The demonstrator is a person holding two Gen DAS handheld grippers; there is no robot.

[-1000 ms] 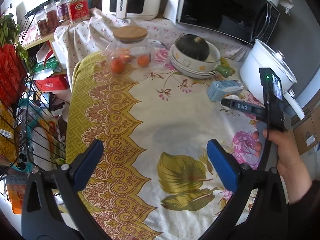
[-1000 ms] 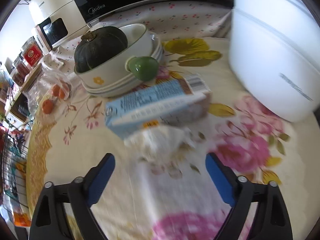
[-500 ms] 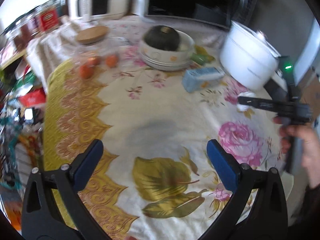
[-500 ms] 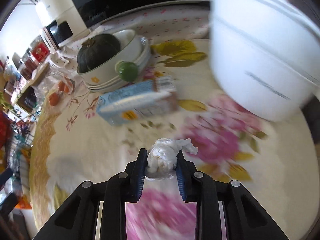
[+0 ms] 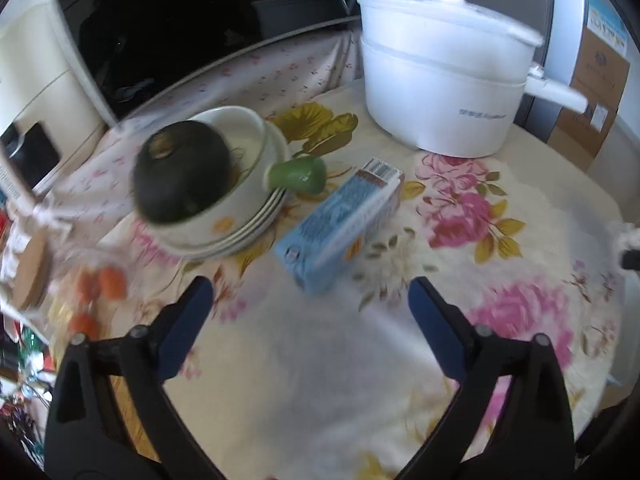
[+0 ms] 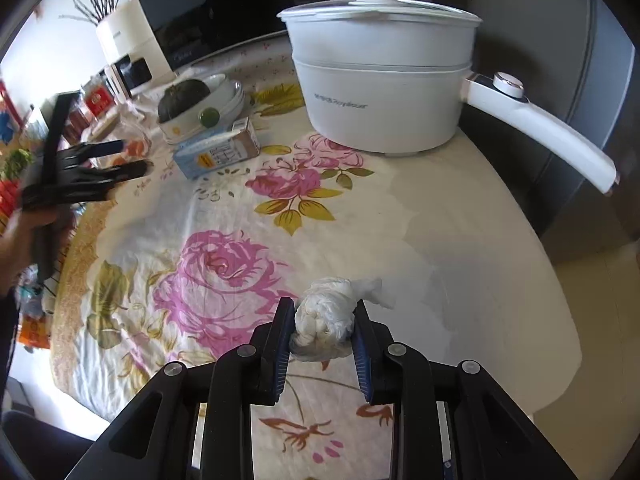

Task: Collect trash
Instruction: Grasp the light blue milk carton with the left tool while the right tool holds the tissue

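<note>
**One wad held, one carton on the tabletop**

Your right gripper (image 6: pixel 322 326) is clamped on one crumpled white plastic wad (image 6: pixel 326 322), held above the floral tabletop (image 6: pixel 440 216). Your left gripper (image 5: pixel 306 312) is spread wide and empty, facing one blue carton (image 5: pixel 340 224) lying flat beside what looks like three stacked bowls (image 5: pixel 240 216), though blur makes that count unsure, and one white pot (image 5: pixel 436 92).

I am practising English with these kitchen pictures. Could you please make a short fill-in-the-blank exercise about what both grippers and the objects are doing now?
1. The right gripper is shut on a crumpled white ____.
2. The left gripper is open and holds ____.
3. The blue carton lies on its ____ on the tablecloth.
4. The dark squash sits in a ____.

Missing words: tissue; nothing; side; bowl
</note>
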